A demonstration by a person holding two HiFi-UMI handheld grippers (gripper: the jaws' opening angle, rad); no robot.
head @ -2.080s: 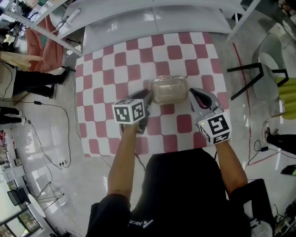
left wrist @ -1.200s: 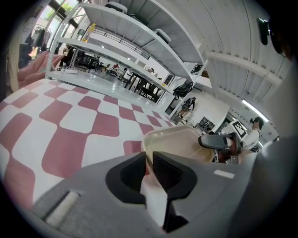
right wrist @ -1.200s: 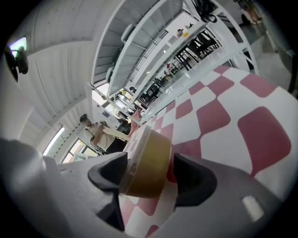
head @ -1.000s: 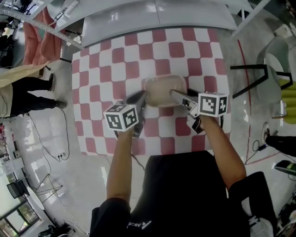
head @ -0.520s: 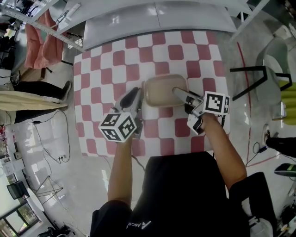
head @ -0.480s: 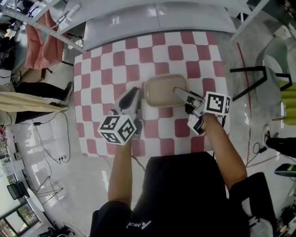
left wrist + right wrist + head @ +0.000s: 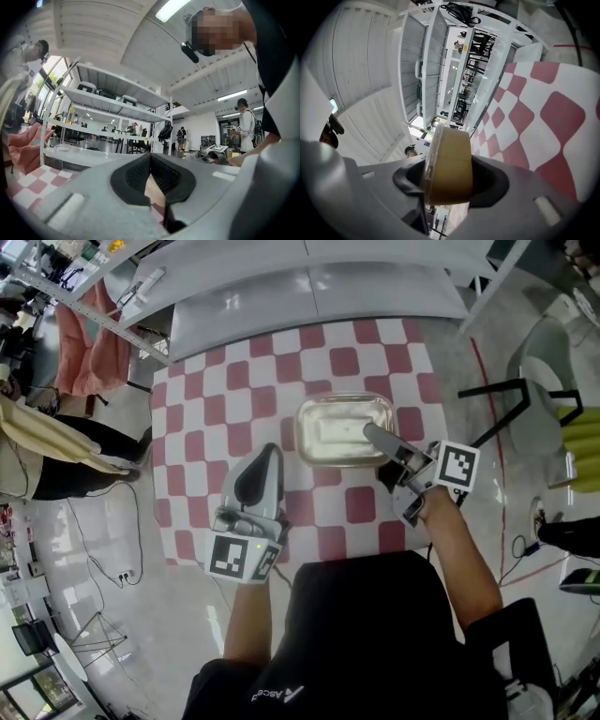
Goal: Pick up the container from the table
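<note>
The container [image 7: 342, 427] is a tan, rounded box with a clear lid. It hangs above the red-and-white checkered table [image 7: 206, 399], held by its right end. My right gripper [image 7: 373, 439] has that end between its jaws, which are closing on it. In the right gripper view the container [image 7: 450, 154] stands on edge, clamped between the dark pads [image 7: 497, 185] of the right gripper [image 7: 450, 180]. My left gripper [image 7: 262, 457] is shut and empty, apart from the container to its lower left. In the left gripper view the left gripper [image 7: 150, 159] has its pads pressed together with nothing between them.
A grey bench [image 7: 309, 292] runs along the table's far edge. A black-legged chair [image 7: 525, 399] stands on the floor to the right. A person [image 7: 56, 456] is at the left beside floor cables [image 7: 112, 521]. White shelving [image 7: 108, 112] shows beyond the table.
My left gripper has let go of the container's left side, pulled back toward my body and shut. The right gripper has kept its hold and raised the container off the cloth.
</note>
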